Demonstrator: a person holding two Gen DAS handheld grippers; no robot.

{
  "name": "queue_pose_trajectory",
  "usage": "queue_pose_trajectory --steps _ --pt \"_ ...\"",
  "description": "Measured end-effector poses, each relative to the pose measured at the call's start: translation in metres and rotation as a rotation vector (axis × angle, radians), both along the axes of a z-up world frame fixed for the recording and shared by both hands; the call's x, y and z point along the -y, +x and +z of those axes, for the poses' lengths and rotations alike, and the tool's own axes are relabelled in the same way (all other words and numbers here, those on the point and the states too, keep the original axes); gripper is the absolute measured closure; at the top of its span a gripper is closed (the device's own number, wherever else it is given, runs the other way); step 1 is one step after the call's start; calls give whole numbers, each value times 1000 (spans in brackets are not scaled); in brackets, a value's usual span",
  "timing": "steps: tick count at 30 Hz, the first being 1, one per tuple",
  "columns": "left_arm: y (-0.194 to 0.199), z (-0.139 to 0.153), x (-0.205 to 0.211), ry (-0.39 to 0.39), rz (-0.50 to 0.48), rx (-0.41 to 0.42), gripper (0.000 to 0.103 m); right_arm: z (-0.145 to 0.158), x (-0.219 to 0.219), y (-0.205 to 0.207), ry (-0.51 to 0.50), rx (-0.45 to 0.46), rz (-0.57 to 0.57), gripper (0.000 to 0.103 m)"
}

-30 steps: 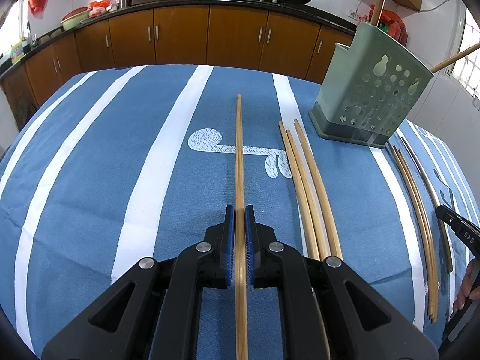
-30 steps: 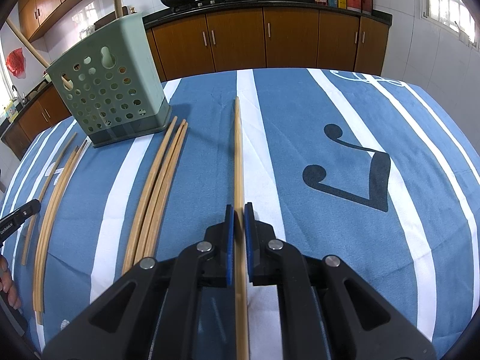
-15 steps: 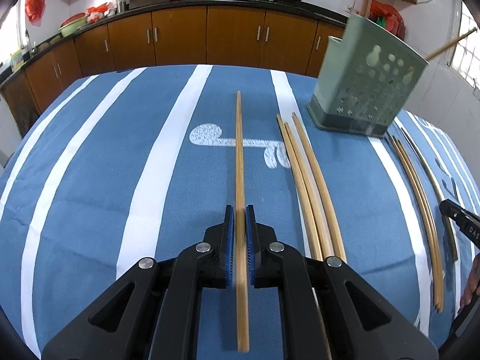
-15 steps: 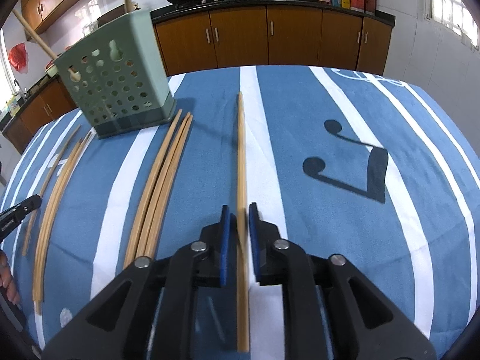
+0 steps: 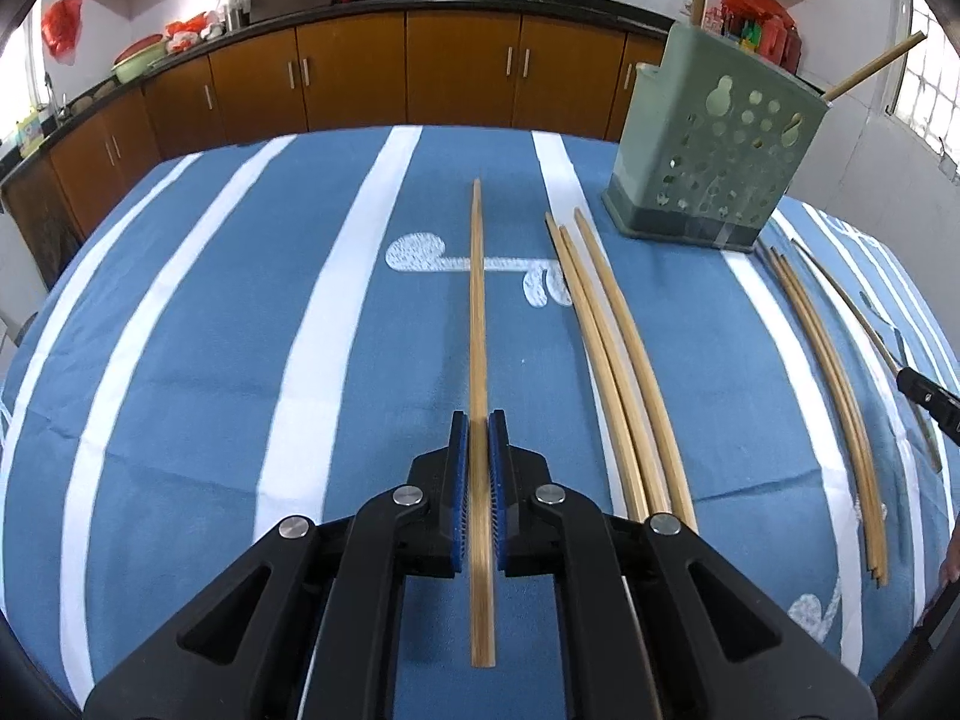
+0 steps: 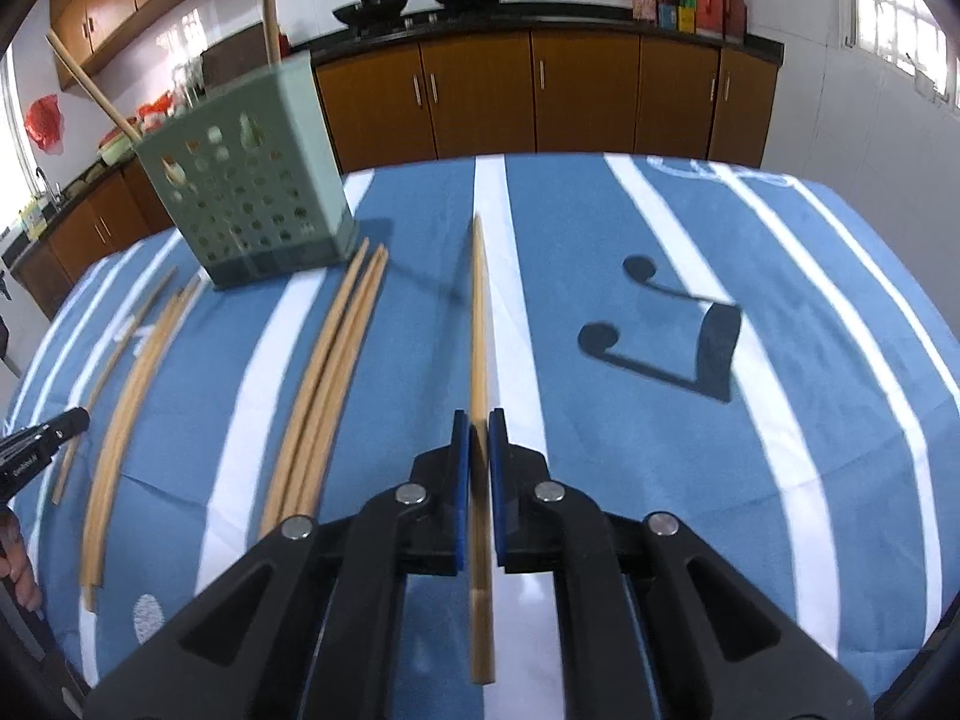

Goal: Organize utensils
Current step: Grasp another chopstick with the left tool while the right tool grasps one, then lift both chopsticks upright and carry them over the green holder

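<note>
My left claw (image 5: pixel 479 423) is black with blue pads, clamping a tan bamboo chopstick (image 5: pixel 477 300). My right claw (image 6: pixel 479 423) matches, with its own tan chopstick (image 6: pixel 478 324). Beneath both spreads a blue tablecloth (image 5: pixel 210 360) with white stripes; a black music note (image 6: pixel 672 336) sits right of my right claw. Ahead, the perforated holder (image 5: pixel 714 150) is sage green.

Left gripper (image 5: pixel 478 420) angles down toward the table, blue pads clamped tight on a single chopstick (image 5: pixel 477 300) that runs straight out ahead between the fingertips. Right gripper (image 6: pixel 478 420) matches that downward pose, its pads pinched on its own chopstick (image 6: pixel 479 312). At the frame edge, fingers of a hand (image 6: pixel 15 564) peek in.
</note>
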State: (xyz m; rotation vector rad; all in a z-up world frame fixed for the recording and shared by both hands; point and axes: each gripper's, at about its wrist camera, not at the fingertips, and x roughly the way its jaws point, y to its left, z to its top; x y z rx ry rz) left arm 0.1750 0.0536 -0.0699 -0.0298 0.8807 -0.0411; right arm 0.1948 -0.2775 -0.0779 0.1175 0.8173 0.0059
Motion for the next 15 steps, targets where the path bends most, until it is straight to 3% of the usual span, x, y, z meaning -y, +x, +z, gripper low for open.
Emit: queue_pose_trajectory --steps 15 --pt "-15 77 -11 -56 19 205 96 72 12 -18 58 229 -25 96"
